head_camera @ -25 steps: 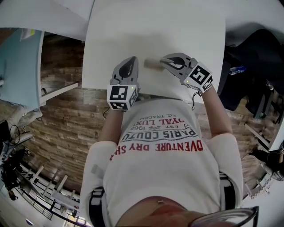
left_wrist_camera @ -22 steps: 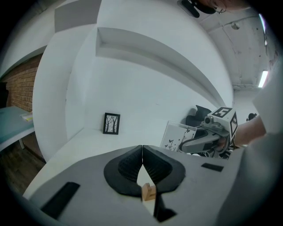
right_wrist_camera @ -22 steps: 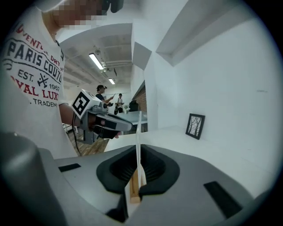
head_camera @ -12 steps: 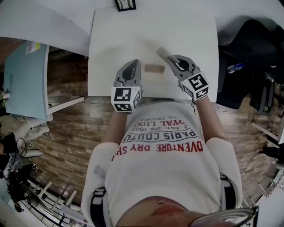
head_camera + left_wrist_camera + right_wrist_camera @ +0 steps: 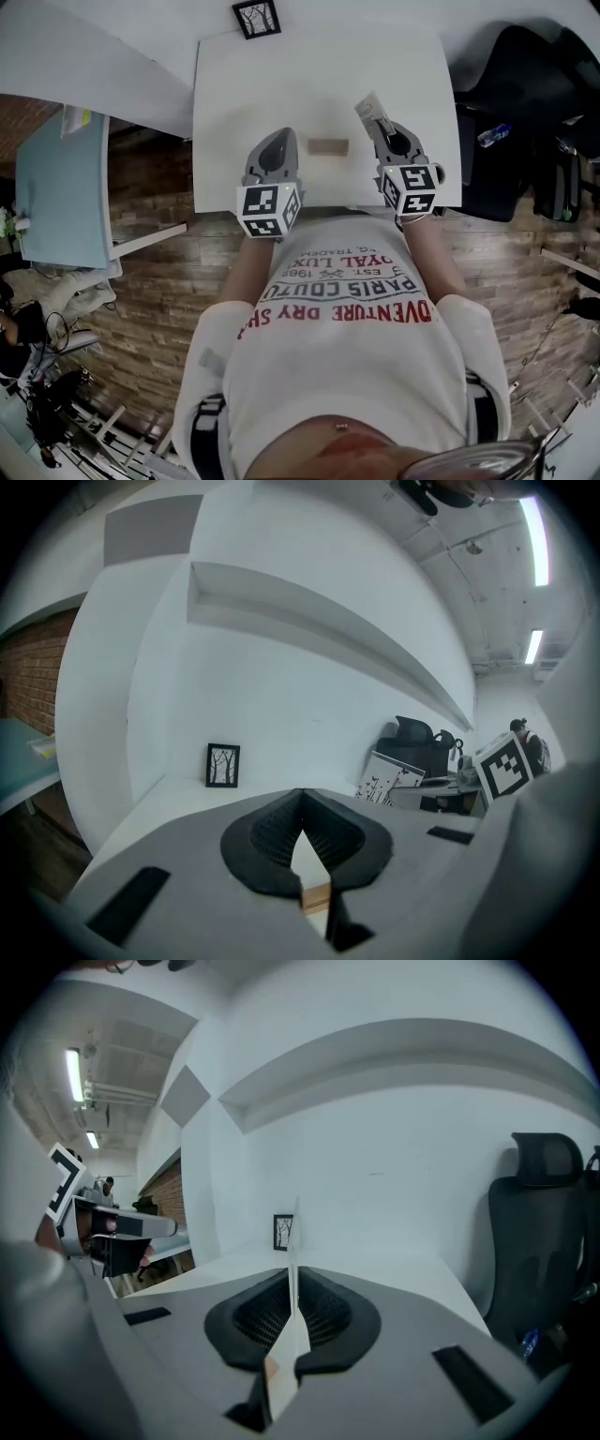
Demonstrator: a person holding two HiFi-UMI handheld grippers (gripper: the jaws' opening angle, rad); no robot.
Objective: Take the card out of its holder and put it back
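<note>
A small wooden card holder [image 5: 327, 146] lies on the white table [image 5: 234, 84], with no card in it. My right gripper [image 5: 377, 120] is to its right, pointing away from me, shut on a white card [image 5: 368, 106]. In the right gripper view the card [image 5: 293, 1335] stands edge-on between the pads. From the left gripper view the card [image 5: 389, 780] shows a printed face. My left gripper [image 5: 278, 133] hovers just left of the holder, shut and holding nothing. Through the gap behind its closed tips [image 5: 300, 794] I see a strip of the holder [image 5: 316, 892].
A small black-framed picture [image 5: 256, 17] stands at the table's far edge against the white wall. A black office chair [image 5: 539, 1232] is to the right of the table. A light blue desk [image 5: 56, 178] stands to the left over the wooden floor.
My right gripper swung from pointing left over the holder to pointing away, carrying the card up and to the right, off the holder. The left gripper rose slightly.
</note>
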